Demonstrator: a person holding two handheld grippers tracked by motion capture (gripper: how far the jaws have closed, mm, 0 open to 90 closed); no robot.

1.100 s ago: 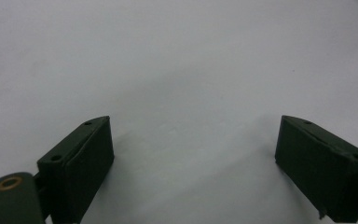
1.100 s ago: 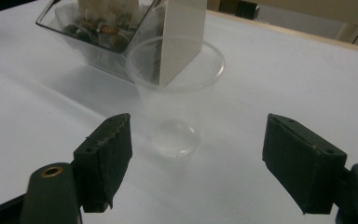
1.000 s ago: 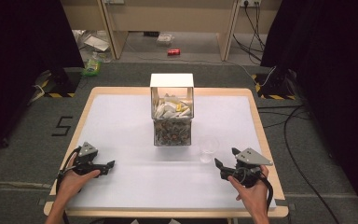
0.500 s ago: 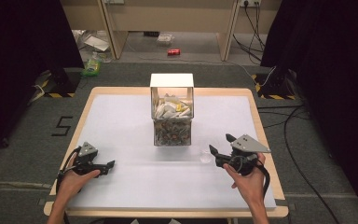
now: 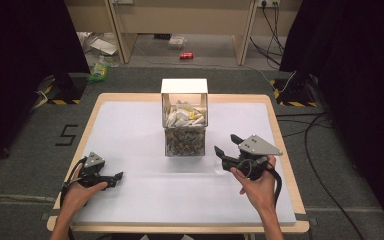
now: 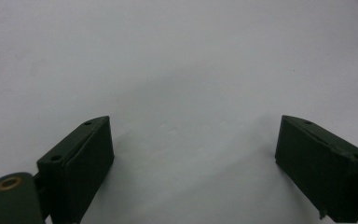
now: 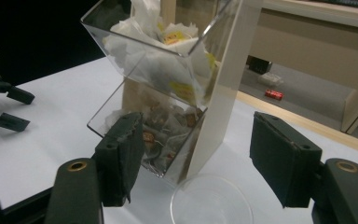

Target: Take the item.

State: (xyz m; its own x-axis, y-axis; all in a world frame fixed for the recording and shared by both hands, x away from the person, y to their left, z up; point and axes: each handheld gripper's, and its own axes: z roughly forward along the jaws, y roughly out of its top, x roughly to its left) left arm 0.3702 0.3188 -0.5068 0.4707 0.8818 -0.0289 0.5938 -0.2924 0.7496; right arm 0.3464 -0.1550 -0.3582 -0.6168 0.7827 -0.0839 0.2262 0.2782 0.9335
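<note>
One white table (image 5: 130, 130), bearing everything. One clear two-tier dispenser (image 5: 184, 120) standing mid-table toward the far edge: upper bin heaped with white sachets (image 7: 158, 60), lower bin packed with brownish sachets (image 7: 165, 133). One small clear cup (image 7: 212, 205), empty, just near of the dispenser's right side. Two grippers: right gripper (image 5: 227, 146) raised just right of the dispenser, jaws apart and just closing, holding nothing; left gripper (image 5: 117, 176) at near left, jaws wide, empty.
</note>
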